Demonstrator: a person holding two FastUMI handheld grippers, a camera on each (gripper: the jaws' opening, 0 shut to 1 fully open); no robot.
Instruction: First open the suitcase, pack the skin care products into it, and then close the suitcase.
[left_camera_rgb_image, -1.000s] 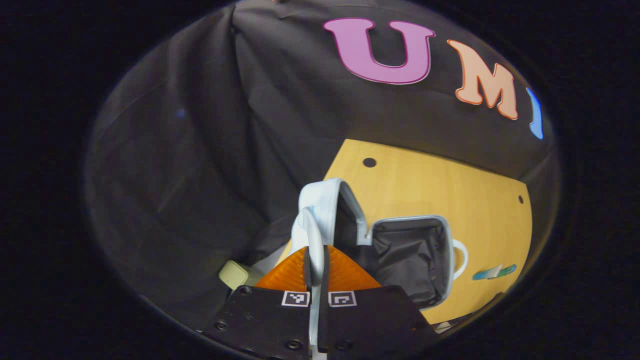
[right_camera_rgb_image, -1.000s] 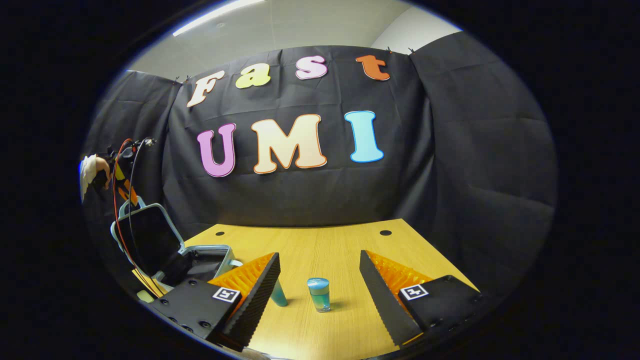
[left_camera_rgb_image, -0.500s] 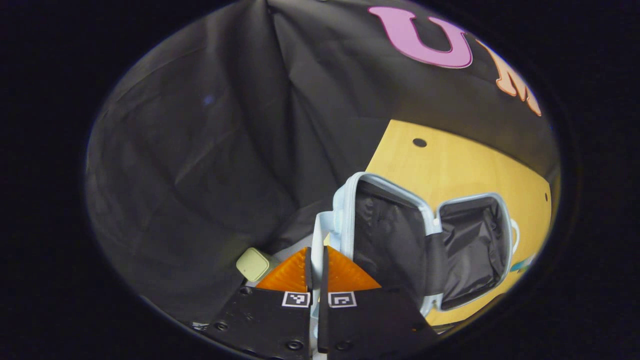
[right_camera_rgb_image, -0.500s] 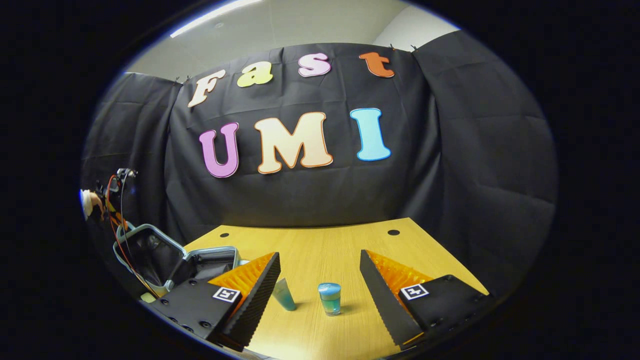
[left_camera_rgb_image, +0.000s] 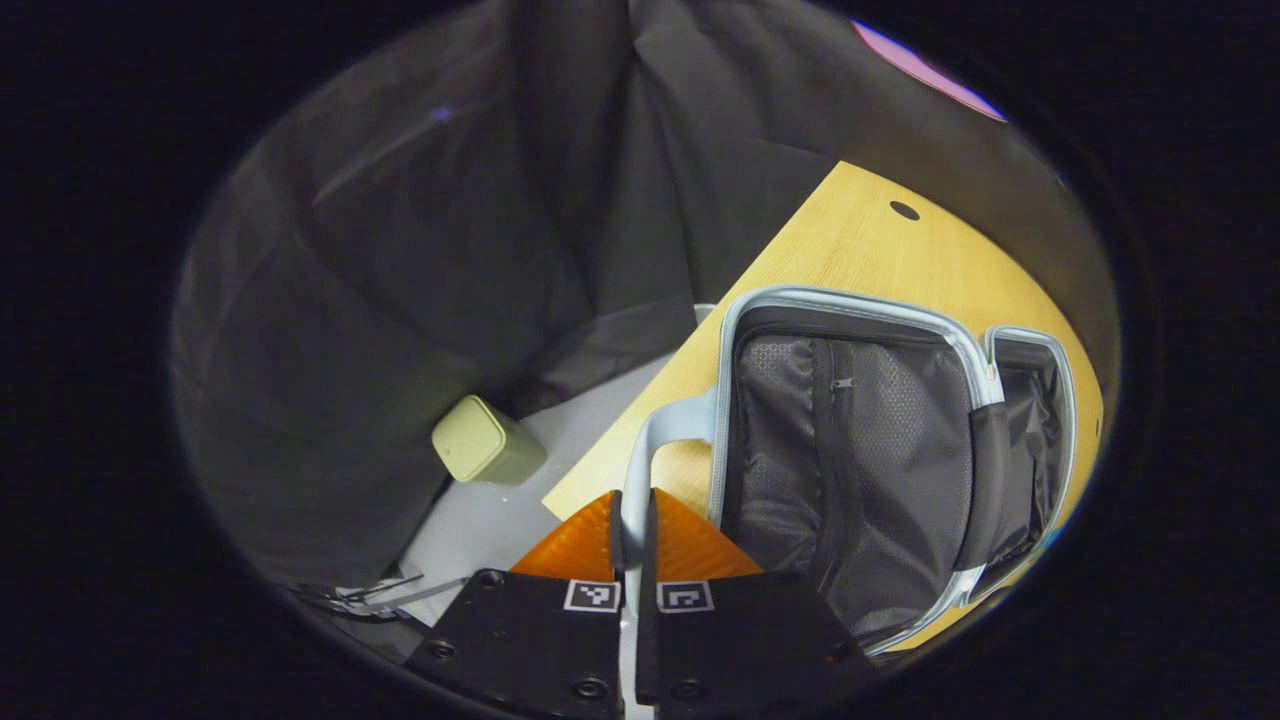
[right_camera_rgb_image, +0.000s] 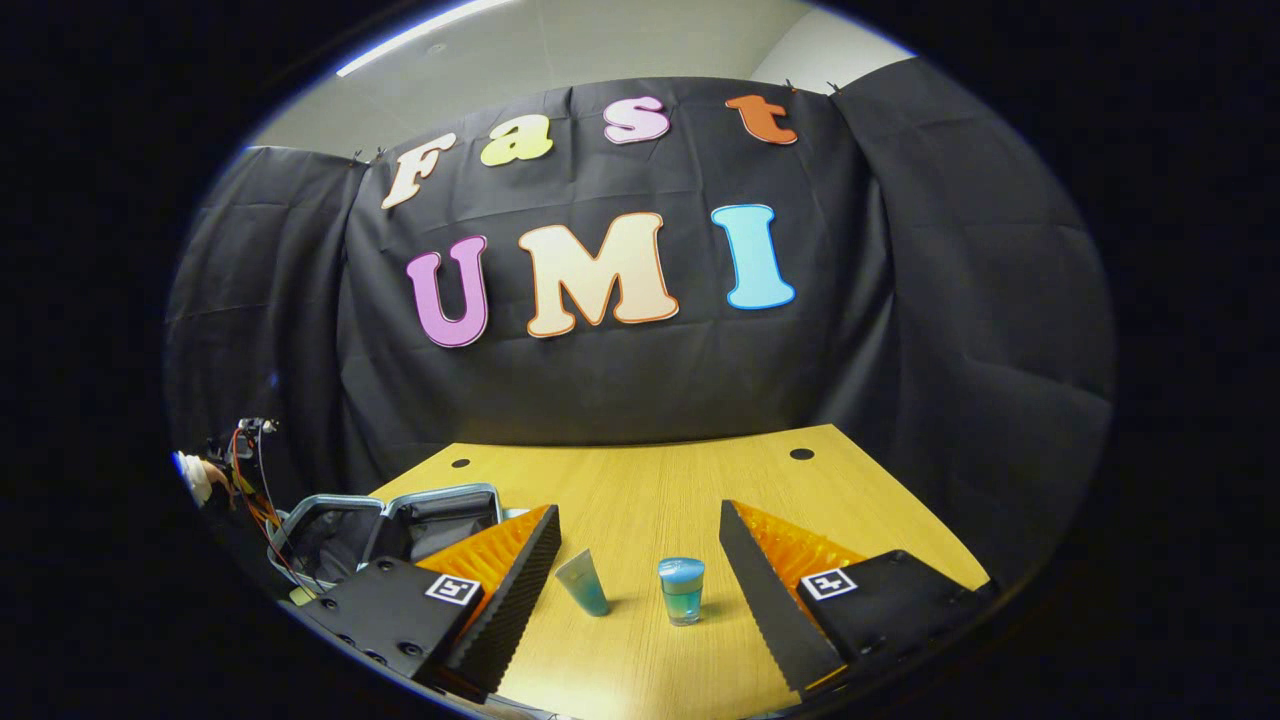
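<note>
One suitcase (left_camera_rgb_image: 880, 460) lies open on the table (right_camera_rgb_image: 650, 500). Two skin care products stand beside it: a tube (right_camera_rgb_image: 583, 583) and a jar (right_camera_rgb_image: 682, 590). Left gripper (left_camera_rgb_image: 631, 530) is clamped on the suitcase handle (left_camera_rgb_image: 655, 440). Right gripper (right_camera_rgb_image: 640, 570) is spread wide, empty.

left hand-held gripper (left_camera_rgb_image: 630, 520) clamped on suitcase handle (left_camera_rgb_image: 655, 450) — right hand-held gripper (right_camera_rgb_image: 640, 560) spread wide
</note>
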